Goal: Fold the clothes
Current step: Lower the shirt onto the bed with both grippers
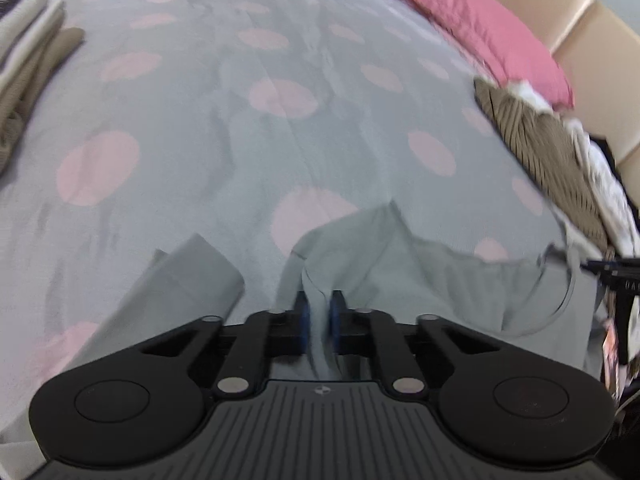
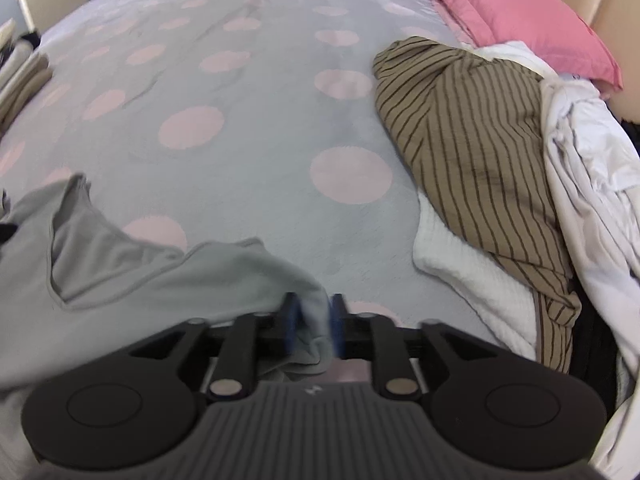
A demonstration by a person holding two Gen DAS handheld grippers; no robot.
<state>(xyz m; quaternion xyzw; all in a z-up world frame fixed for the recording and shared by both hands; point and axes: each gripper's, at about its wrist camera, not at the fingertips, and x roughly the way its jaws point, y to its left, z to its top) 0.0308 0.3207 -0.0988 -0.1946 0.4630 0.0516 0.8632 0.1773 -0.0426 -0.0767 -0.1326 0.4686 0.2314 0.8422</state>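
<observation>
The bedspread [image 2: 248, 152], grey with pink dots, lies open and bare across its whole middle, from the near edge up to the far end; the crowding is at the sides only. On the right edge a heap of clothes sits against the pink pillow [image 2: 520, 12]: one brown striped garment [image 2: 472, 136] on top, one white ribbed piece [image 2: 472, 280] under it, and one white crumpled piece [image 2: 592, 184] beside it toward the headboard [image 1: 580, 28]; on the left edge a beige stack of folded cloth [image 1: 24, 60] lies well apart from everything else.

The grey shirt [image 2: 160, 280] is at the near edge of the bed, held between the two grippers; it is pale grey, plain and soft, its neckline sagging open in a curve, one sleeve [image 1: 188, 276] sticking out flat to the left in the left view.

The left gripper [image 1: 319, 316] has its blue-padded fingers pinching a bunched fold of the shirt; the right gripper [image 2: 312, 328] likewise pinches a gathered fold of the same shirt between its blue pads; the cloth hangs slack between them.

One shirt in hand, two grippers, one pillow, three loose pieces in the heap.
</observation>
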